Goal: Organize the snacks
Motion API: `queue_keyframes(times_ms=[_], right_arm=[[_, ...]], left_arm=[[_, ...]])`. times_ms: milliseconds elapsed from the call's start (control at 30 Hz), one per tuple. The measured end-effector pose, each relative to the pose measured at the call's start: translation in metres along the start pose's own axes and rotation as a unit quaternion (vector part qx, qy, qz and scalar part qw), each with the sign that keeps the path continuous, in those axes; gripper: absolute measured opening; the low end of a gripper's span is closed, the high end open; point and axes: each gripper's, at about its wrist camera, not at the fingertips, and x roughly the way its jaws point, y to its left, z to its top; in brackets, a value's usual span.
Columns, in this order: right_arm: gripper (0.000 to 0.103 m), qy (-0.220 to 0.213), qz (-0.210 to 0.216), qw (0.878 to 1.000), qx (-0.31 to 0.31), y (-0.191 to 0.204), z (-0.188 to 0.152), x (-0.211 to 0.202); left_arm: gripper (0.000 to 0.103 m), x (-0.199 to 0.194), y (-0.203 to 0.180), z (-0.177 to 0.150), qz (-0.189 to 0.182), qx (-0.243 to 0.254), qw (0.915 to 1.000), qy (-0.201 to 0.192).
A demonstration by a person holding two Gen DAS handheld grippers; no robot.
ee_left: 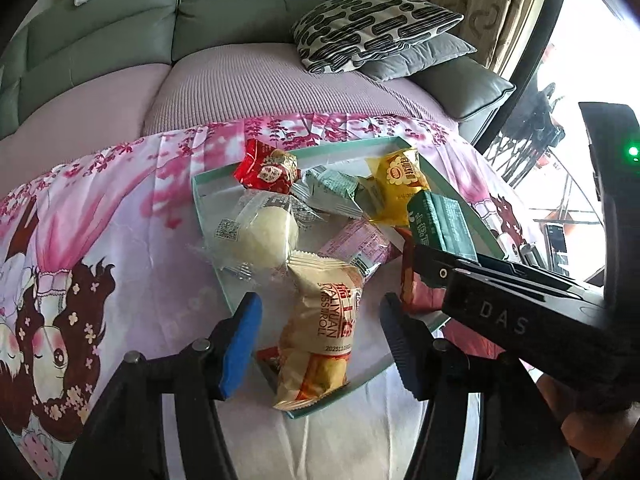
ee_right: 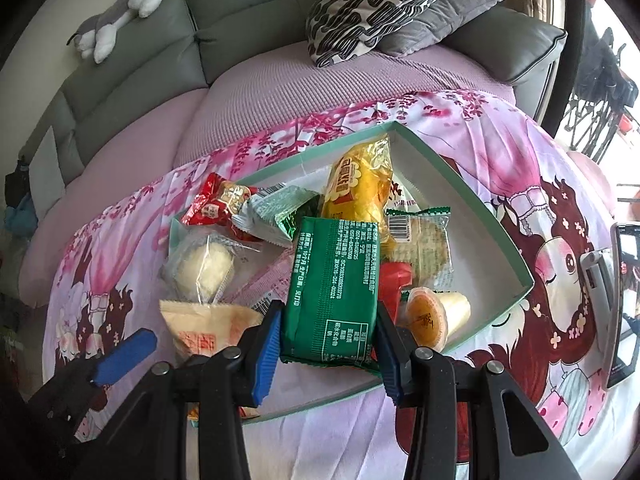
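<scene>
A shallow mint-green tray (ee_left: 199, 192) (ee_right: 460, 176) on the cartoon-print cloth holds several wrapped snacks. In the left wrist view, my left gripper (ee_left: 320, 304) stands open around a cream Swiss roll packet (ee_left: 320, 320) lying on the tray's near edge; a gap shows at each blue pad. My right gripper (ee_right: 328, 312) is shut on a green packet (ee_right: 332, 280), held tilted over the tray's near side, and it enters the left wrist view at the right (ee_left: 440, 220). A red packet (ee_left: 268, 172), a white bun in clear wrap (ee_left: 260, 232) and a yellow packet (ee_right: 356, 184) lie further back.
An orange jelly cup (ee_right: 428, 320) and a clear-wrapped biscuit (ee_right: 424, 248) lie in the tray's right part. A phone on a stand (ee_right: 620, 300) is at the far right. Behind the table are a grey sofa (ee_right: 240, 12), patterned pillows (ee_left: 372, 28) and a plush toy (ee_right: 116, 20).
</scene>
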Motion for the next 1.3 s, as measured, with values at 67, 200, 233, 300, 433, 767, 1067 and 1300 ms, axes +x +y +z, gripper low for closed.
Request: queue_keyframes(times_ms=[67,200,233,300,433,767,1067,1300], right_arm=[[0.046,0.002,-0.001,1.000,0.000,0.000,-0.001,0.000],[0.047,0.001,0.001,1.000,0.002,0.001,-0.001,-0.001],[0.047,0.000,0.001,1.000,0.001,0.002,0.000,-0.002],[0.047,-0.003,-0.001,1.000,-0.002,0.003,0.001,-0.004],[0.047,-0.005,-0.004,1.000,-0.005,0.006,0.002,-0.007],[0.087,0.003,-0.010,1.000,-0.017,0.016,-0.003,-0.004],[0.103,-0.016,-0.026,0.999,-0.028,0.021,-0.009,-0.008],[0.103,-0.016,-0.028,0.999,-0.032,0.024,-0.021,-0.007]], left_arm=[[0.062,-0.003,0.002,0.000,0.000,-0.004,1.0000,-0.002],[0.062,-0.011,0.012,0.002,0.014,-0.020,0.9996,-0.013],[0.062,-0.013,0.016,0.002,0.019,-0.024,0.9994,-0.017],[0.062,-0.016,0.024,0.004,0.028,-0.036,0.9986,-0.026],[0.064,-0.018,0.044,0.005,0.049,-0.070,0.9959,-0.030],[0.099,-0.015,0.092,-0.003,0.163,-0.129,0.9769,-0.051],[0.102,-0.011,0.109,-0.010,0.185,-0.143,0.9716,-0.038],[0.102,-0.016,0.103,-0.008,0.191,-0.131,0.9718,-0.046]])
